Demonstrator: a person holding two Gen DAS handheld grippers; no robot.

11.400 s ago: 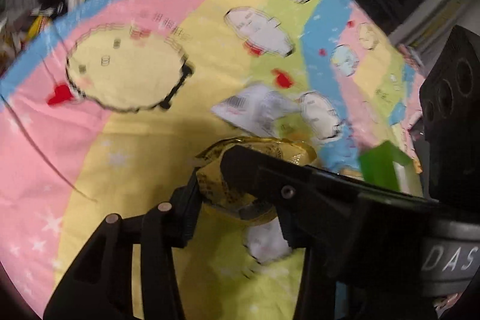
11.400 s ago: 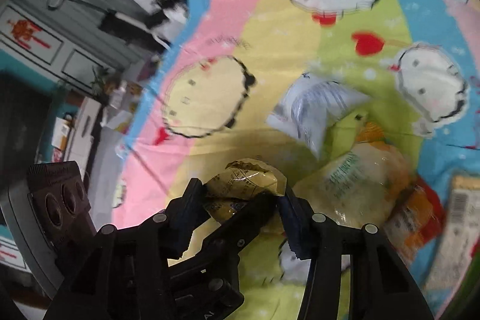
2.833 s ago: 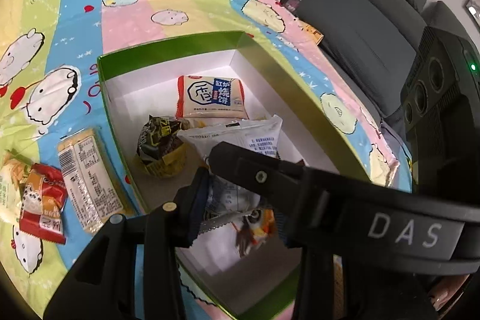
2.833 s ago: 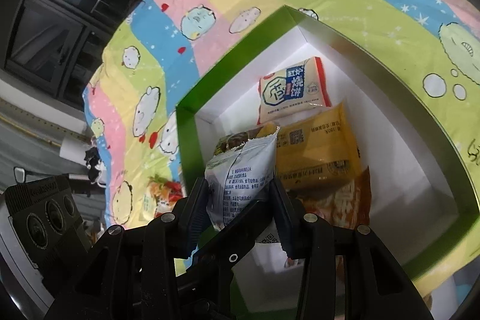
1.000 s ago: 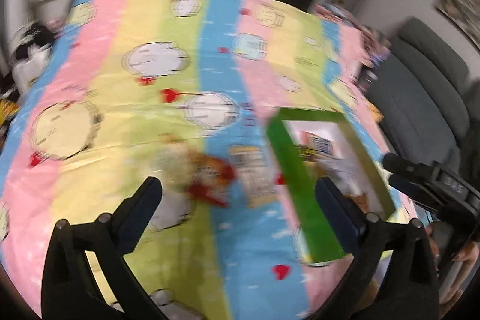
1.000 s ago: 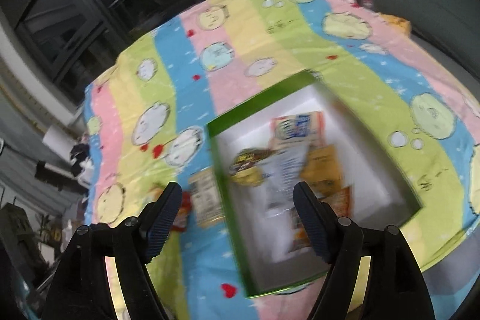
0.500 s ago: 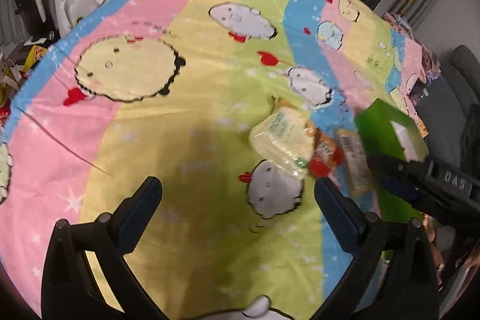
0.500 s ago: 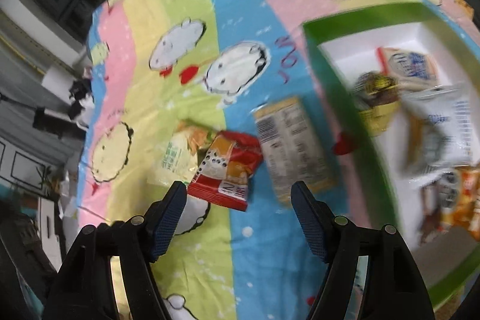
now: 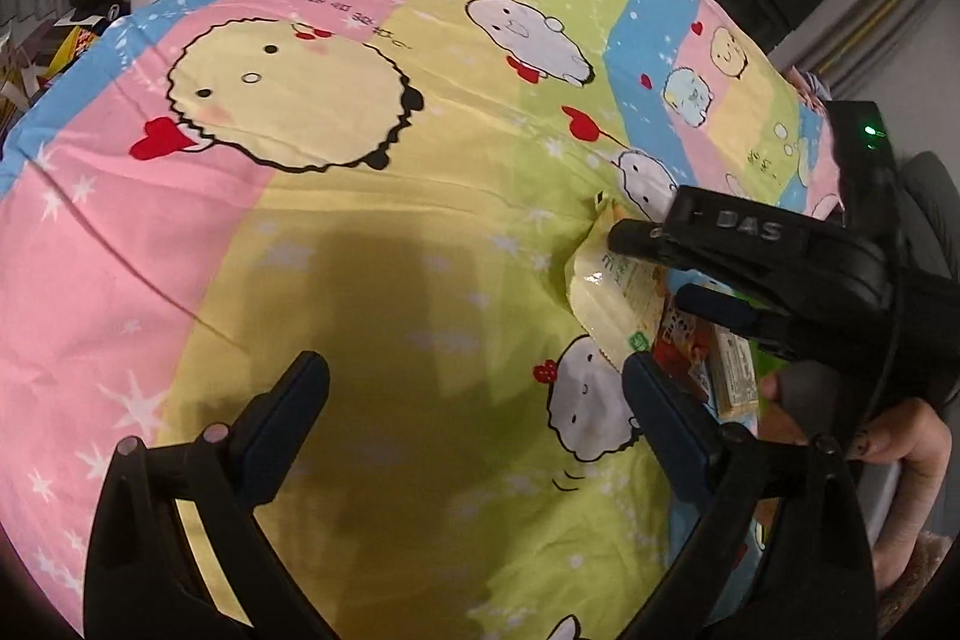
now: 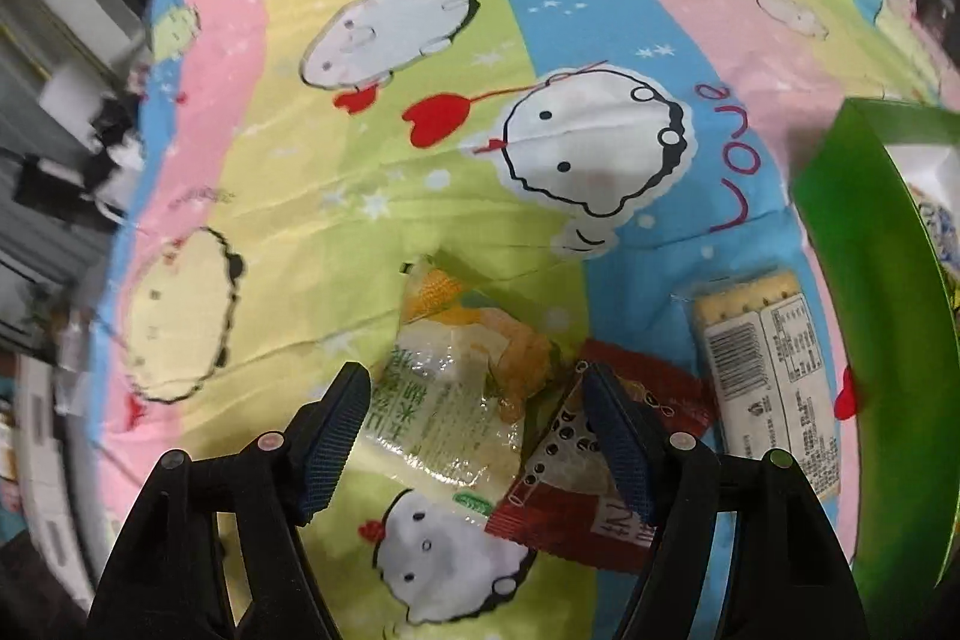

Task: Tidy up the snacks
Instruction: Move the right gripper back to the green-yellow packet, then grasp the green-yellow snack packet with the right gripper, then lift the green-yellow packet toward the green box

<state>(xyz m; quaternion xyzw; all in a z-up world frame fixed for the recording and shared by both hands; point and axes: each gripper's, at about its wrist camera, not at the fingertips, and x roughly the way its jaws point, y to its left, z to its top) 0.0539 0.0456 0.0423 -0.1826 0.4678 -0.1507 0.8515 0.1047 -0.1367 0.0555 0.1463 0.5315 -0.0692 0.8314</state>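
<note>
Right gripper (image 10: 474, 424) has its jaws spread wide over the pale corn snack bag (image 10: 456, 394), which sits on the cartoon bedsheet (image 10: 420, 148). A red packet (image 10: 576, 496) touches the bag on its right, then a long cracker pack (image 10: 768, 376), lying beside the green box (image 10: 864, 244).

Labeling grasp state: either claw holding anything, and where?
Nothing held. Right claw is open over the pale corn snack bag; left claw is open over bare bedsheet.

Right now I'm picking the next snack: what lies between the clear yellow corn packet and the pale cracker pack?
The red snack packet lies between the corn packet and cracker pack, seen in the right wrist view.
</note>
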